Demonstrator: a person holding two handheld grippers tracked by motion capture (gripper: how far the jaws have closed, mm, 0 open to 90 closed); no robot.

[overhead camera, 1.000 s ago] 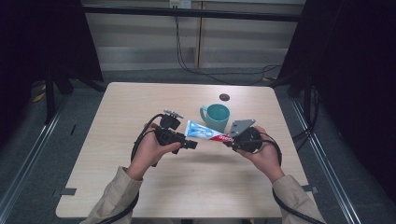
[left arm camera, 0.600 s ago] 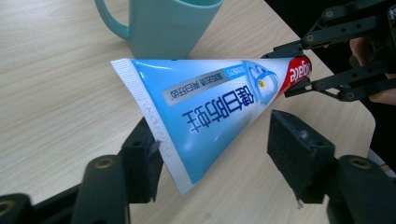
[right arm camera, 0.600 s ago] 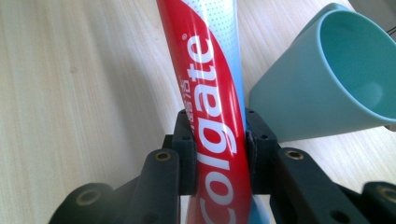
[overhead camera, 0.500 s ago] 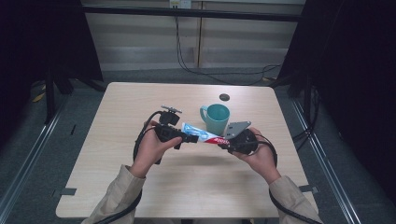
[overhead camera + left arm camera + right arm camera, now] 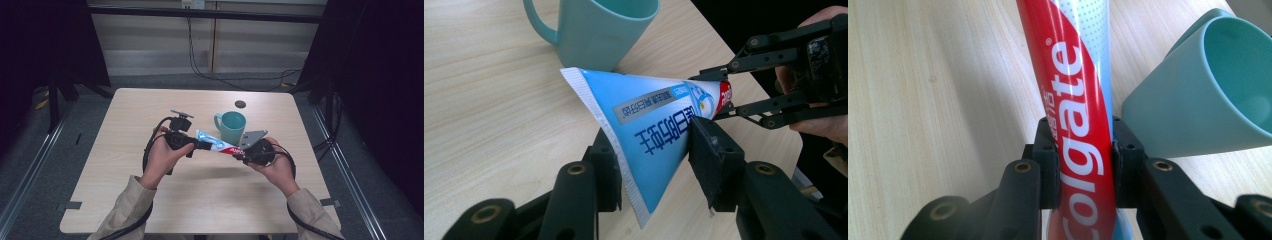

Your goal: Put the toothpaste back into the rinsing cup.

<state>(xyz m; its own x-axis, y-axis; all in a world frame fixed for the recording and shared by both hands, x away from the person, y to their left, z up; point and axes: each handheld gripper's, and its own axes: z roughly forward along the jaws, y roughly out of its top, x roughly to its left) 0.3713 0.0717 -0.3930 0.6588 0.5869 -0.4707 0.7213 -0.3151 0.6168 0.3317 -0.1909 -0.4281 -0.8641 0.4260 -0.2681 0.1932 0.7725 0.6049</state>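
My right gripper (image 5: pixel 1082 165) pinches the soft, light toothpaste tube (image 5: pixel 216 143) in the middle of the frame by the cup (image 5: pixel 233 126), while my left gripper (image 5: pixel 651 160) has just been closing on its flat tail, a good place to hold.

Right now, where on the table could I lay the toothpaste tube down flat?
Bare wood lies left of the left gripper out to the table edge, and along the near edge between the forearms. It is crowded by the teal mug behind the tube; a small dark disc sits beyond.
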